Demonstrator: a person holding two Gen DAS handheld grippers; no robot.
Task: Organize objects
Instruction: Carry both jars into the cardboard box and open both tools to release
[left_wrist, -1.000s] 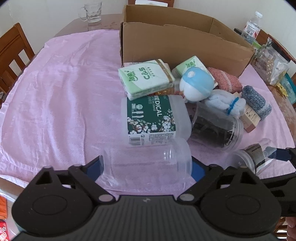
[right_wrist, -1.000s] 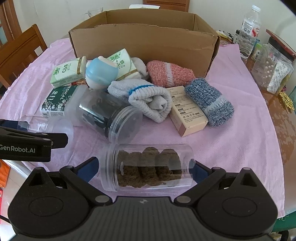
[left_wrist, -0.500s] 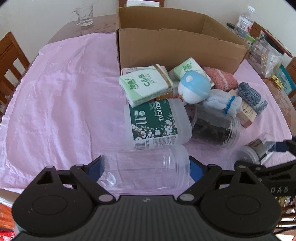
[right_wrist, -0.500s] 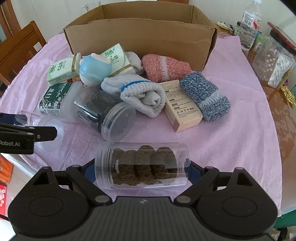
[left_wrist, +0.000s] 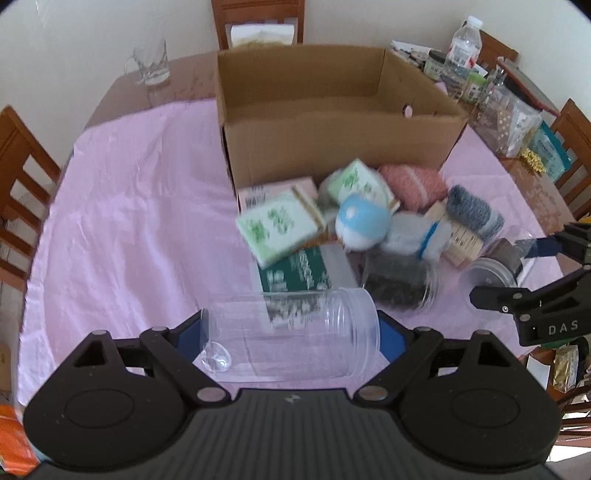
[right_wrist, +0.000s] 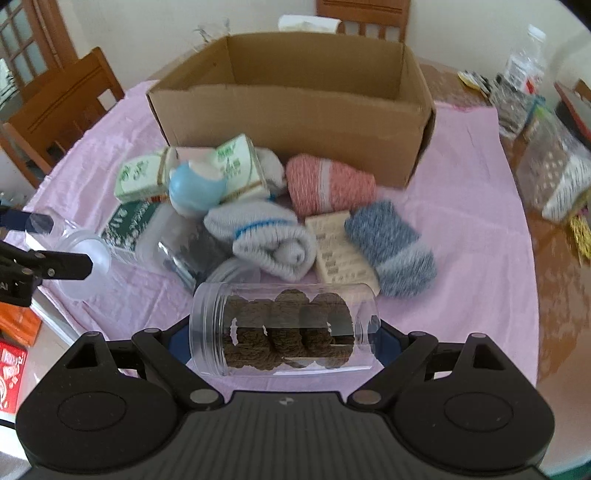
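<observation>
My left gripper (left_wrist: 291, 332) is shut on an empty clear jar (left_wrist: 291, 334), held sideways above the pink cloth. My right gripper (right_wrist: 282, 332) is shut on a clear jar of brown yarn balls (right_wrist: 284, 328), also sideways and lifted. An open cardboard box (left_wrist: 332, 147) (right_wrist: 295, 122) stands behind a pile: green tissue packs (left_wrist: 280, 225), a blue-white ball toy (left_wrist: 360, 225), rolled socks in pink (right_wrist: 328, 182), white (right_wrist: 269, 240) and blue-grey (right_wrist: 391, 247), a small carton (right_wrist: 338, 251), a cotton swab box (left_wrist: 295, 275) and a dark-filled jar (left_wrist: 399, 286).
The round table has a pink cloth (left_wrist: 140, 206). A glass mug (left_wrist: 151, 62) stands at the back left. Bottles and a clear container (left_wrist: 509, 122) crowd the right side. Wooden chairs (right_wrist: 66, 107) surround the table.
Both grippers have risen with their jars and pulled back, so the box interior now shows. The pile on the cloth has not moved.
</observation>
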